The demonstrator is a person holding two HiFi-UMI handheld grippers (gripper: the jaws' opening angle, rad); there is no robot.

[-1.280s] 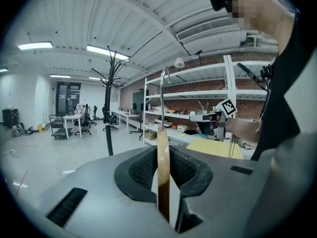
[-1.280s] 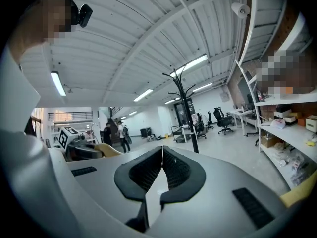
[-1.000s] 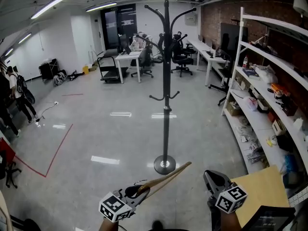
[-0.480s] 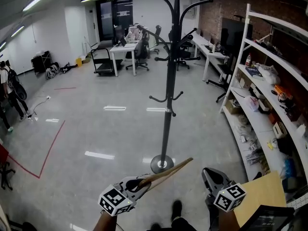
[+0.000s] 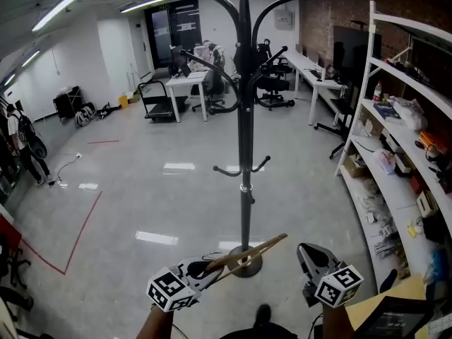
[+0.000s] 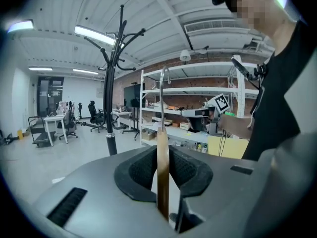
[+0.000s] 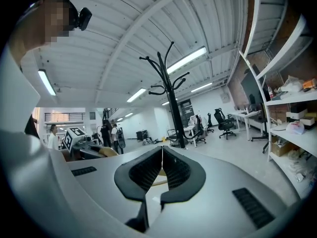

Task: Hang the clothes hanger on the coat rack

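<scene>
A tall black coat rack (image 5: 245, 154) stands on a round base (image 5: 244, 263) straight ahead, its curved hooks spreading near the ceiling. My left gripper (image 5: 205, 268) is shut on a wooden clothes hanger (image 5: 254, 249) that slants up to the right, low in front of the base. In the left gripper view the wooden bar (image 6: 163, 172) sits clamped between the pads, its metal hook (image 6: 163, 78) rising above, and the rack (image 6: 111, 83) lies to the left. My right gripper (image 5: 311, 256) is shut on nothing at the hanger's right; its own view shows the rack (image 7: 171, 98) ahead.
White shelving (image 5: 395, 154) full of small items lines the brick wall on the right. A light wooden tabletop (image 5: 385, 306) sits at the bottom right. Desks, office chairs (image 5: 272, 87) and a cart (image 5: 159, 101) fill the far end. A person (image 5: 25, 147) stands far left beside red floor tape (image 5: 78, 224).
The coat rack has come much closer and now fills the middle of the head view. Both grippers moved forward with the hanger, which stays held the same way.
</scene>
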